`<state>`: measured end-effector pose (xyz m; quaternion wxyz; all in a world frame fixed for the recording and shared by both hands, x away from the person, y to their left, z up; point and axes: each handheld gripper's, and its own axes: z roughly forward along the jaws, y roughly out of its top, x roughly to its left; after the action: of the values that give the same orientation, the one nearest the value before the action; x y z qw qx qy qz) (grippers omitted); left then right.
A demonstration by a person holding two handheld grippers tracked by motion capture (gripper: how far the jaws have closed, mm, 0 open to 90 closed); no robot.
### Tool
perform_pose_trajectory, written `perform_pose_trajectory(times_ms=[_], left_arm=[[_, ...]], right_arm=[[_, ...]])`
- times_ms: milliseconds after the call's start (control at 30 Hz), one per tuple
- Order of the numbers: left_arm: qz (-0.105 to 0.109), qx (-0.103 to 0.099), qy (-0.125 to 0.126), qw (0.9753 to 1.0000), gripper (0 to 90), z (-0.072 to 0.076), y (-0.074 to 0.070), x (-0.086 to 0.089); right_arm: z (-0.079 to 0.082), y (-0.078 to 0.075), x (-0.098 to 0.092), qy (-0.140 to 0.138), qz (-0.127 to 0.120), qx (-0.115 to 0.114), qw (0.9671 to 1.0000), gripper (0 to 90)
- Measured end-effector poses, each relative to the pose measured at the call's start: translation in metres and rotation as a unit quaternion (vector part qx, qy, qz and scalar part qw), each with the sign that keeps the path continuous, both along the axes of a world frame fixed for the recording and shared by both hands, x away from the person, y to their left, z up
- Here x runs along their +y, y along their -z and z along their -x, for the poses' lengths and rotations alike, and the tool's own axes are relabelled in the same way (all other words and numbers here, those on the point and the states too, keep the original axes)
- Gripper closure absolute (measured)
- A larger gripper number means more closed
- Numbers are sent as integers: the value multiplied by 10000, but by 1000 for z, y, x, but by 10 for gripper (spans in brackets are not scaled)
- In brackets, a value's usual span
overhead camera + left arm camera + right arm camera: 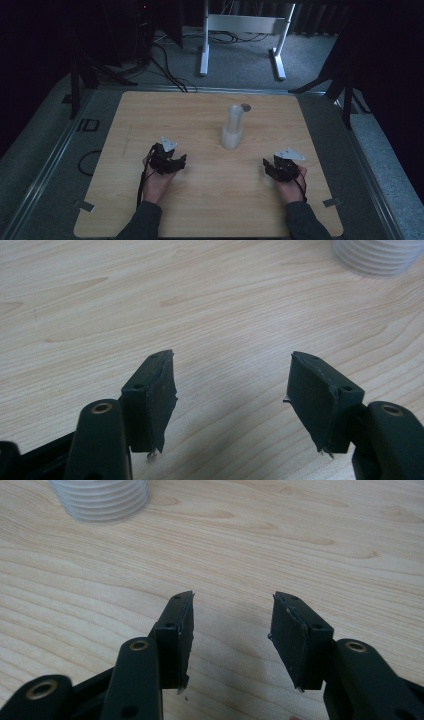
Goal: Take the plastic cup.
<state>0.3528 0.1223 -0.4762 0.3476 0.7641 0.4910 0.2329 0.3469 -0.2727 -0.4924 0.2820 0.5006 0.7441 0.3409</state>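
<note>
- Near the stack of clear cups (232,129), left of it, the left gripper (170,161) rests with jaws wide apart, empty.
- Right of that stack, the right gripper (272,167) rests with jaws parted, empty.

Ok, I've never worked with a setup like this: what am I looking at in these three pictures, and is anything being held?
There is no robot arm here. A person sits at a wooden table and holds a hand-operated two-jaw gripper in each hand. The high view looks down from above the person: the left gripper is at the left, the right gripper at the right.

The other two pictures come from cameras riding on the grippers, looking along their black jaws. In the left gripper view, the left gripper has its jaws spread with bare wood between them. The right gripper looks the same in its own view.

On the table stands a stack of clear plastic cups, upright, between and beyond the two grippers. A small dark round thing lies just behind it; I cannot tell what it is. Nothing is held.
</note>
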Motion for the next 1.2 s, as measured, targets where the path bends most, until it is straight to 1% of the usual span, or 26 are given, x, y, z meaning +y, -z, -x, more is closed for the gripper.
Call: perform_pose_trajectory(times_ms=[67, 167, 367, 500, 600, 667, 700, 800, 867, 1033, 1067, 1100, 1200], left_arm=[[0, -52, 60, 10000, 361, 2, -1, 0], [37, -77, 114, 9999, 366, 3, -3, 0], [222, -53, 278, 9994, 387, 4, -4, 0], [229, -63, 412, 9989, 387, 4, -3, -4], [295, -79, 536, 9981, 387, 3, -4, -9], [299, -47, 601, 9977, 412, 1, -4, -12], [338, -47, 614, 9975, 423, -1, -4, -14], [475, -20, 702, 9964, 432, -5, -5, -18], [515, -33, 819, 9953, 434, -9, -8, -22], [673, -120, 980, 9928, 426, -18, -17, -30], [682, -111, 1004, 9925, 426, -19, -18, -31], [742, -93, 1030, 9919, 427, -24, -20, -33], [843, -89, 1079, 9905, 423, -31, -24, -38]], right_arm=[[1, -1, 1, -4, -26, -1, 10000, 504], [1, -2, 2, -32, -23, -11, 10000, 500], [3, -6, 5, -72, -26, -74, 9999, 492], [5, -11, 6, -130, -20, -134, 9998, 483], [5, -17, 8, -201, -127, -161, 9996, 483], [5, -20, 9, -245, -119, -190, 9994, 488], [4, -21, 10, -253, -99, -192, 9994, 491], [2, -25, 12, -283, -86, -212, 9993, 505], [1, -28, 14, -325, -173, -221, 9991, 511], [-3, -39, 21, -443, -103, -308, 9985, 519], [-4, -41, 22, -470, -99, -323, 9983, 522], [-5, -43, 23, -490, -99, -334, 9982, 526], [-10, -51, 25, -545, -223, -342, 9977, 532]])
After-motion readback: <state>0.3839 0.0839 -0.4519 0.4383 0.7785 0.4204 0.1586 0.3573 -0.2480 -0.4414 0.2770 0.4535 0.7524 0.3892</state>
